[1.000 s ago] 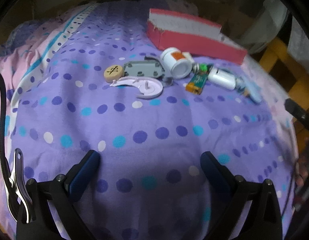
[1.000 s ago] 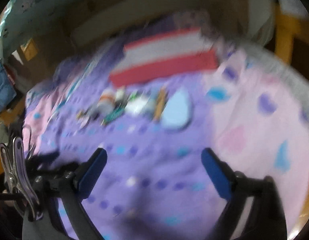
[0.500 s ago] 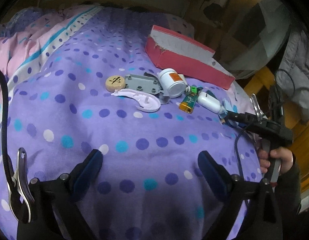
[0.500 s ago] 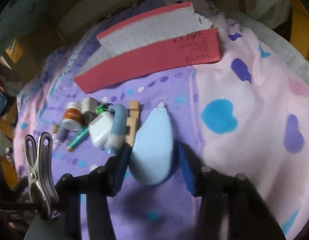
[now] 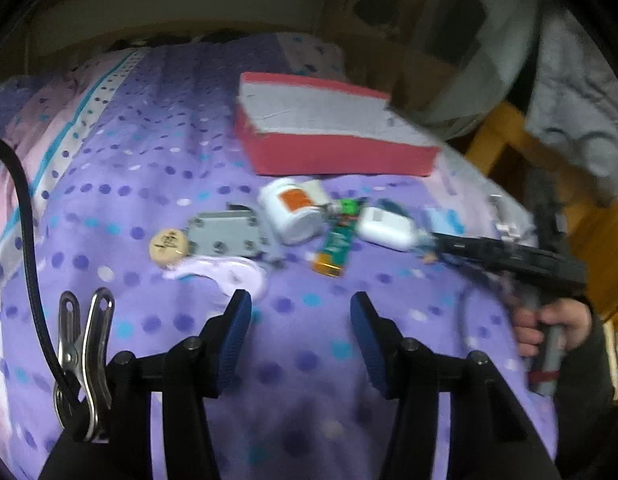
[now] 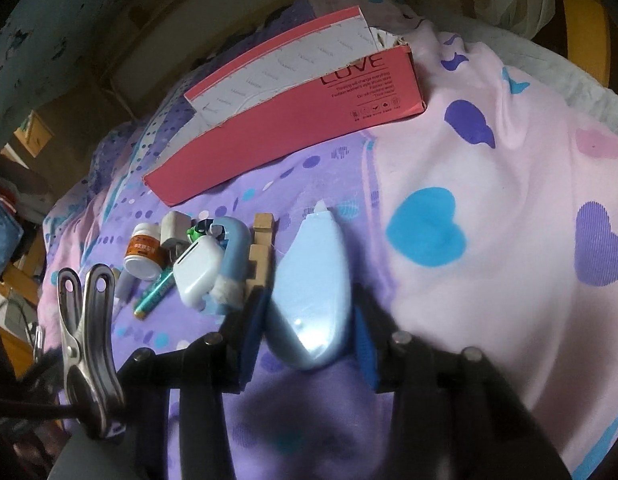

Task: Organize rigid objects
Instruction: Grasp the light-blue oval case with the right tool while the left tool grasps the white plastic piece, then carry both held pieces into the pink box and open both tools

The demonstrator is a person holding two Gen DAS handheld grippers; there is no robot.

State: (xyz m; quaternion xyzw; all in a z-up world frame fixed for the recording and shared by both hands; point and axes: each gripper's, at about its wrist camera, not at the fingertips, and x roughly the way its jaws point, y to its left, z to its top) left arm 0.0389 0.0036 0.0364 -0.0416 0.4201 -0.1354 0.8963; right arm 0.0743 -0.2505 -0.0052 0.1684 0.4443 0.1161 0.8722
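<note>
Small objects lie in a row on the purple dotted bedspread [image 5: 149, 168]: a wooden disc [image 5: 168, 247], a grey plate [image 5: 230, 235], a lilac curved piece [image 5: 225, 276], a white bottle [image 5: 291, 210], a green-orange lighter [image 5: 336, 247] and a white case [image 5: 387, 228]. My left gripper [image 5: 301, 318] is open and empty, just short of the lilac piece. My right gripper [image 6: 309, 316] has its jaws close on both sides of a light-blue correction-tape dispenser [image 6: 311, 284] lying on the bed. A red open box [image 6: 293, 108] lies behind; it also shows in the left wrist view [image 5: 333, 136].
Beside the dispenser lie a wooden clip [image 6: 261, 248], a blue curved piece [image 6: 233, 256], the white case [image 6: 197, 268] and the bottle [image 6: 143, 252]. Pink heart-print bedding [image 6: 489, 220] is to the right. A yellow wooden chair [image 5: 505, 148] stands off the bed's right edge.
My left gripper has moved forward toward the objects and its jaws have narrowed. My right gripper has closed in a little further around the blue dispenser.
</note>
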